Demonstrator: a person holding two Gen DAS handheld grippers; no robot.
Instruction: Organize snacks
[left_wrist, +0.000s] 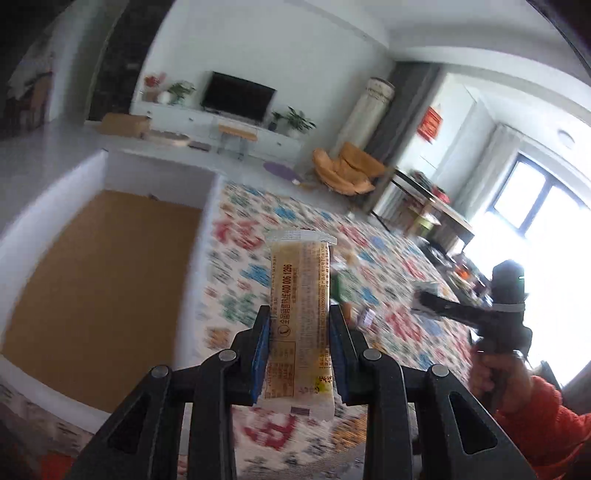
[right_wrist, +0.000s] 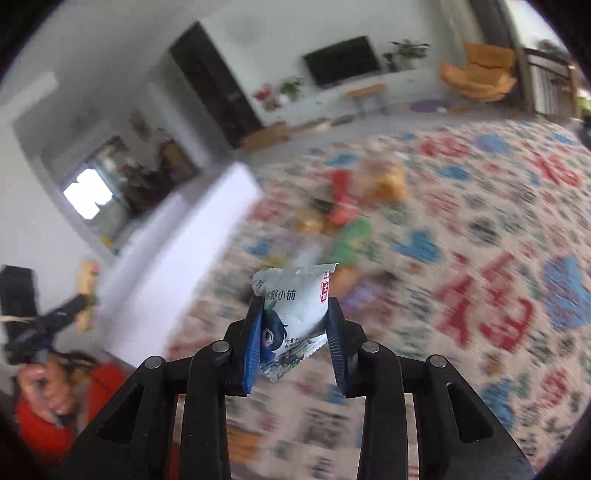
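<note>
Holding: your left gripper (left_wrist: 300, 332) is clamped on a yellow bar (left_wrist: 301, 314), and your right gripper (right_wrist: 295, 328) is clamped on a white packet (right_wrist: 295, 314).
Left grip: the blue pads (left_wrist: 260, 354) press the bar's lower half from both sides; the bar stands upright between them, its crimped top well clear of the fingertips and its bottom end hanging below the pads.
Right grip: the pads squeeze the packet's sides so it puckers; its printed face turns toward you, its top edge rises above the fingertips and its lower corner points down between the fingers.
Height: both snacks hang in the air above the mat (left_wrist: 388, 280), touching nothing but the pads.
Box: an open white box (left_wrist: 44, 229) with a brown floor sits to the left of your bar, just beside the mat's edge; from the right wrist view its white wall (right_wrist: 177, 258) lies left of the packet.
Loose snacks: a blurred pile (right_wrist: 351, 206) of red, orange and green wrappers lies on the mat beyond the packet, well apart from it.
Hands: your right hand (left_wrist: 498, 376) in an orange sleeve shows at the right of the left wrist view.
Room: a TV (left_wrist: 236, 98) and an orange chair (left_wrist: 347, 170) stand far behind.
</note>
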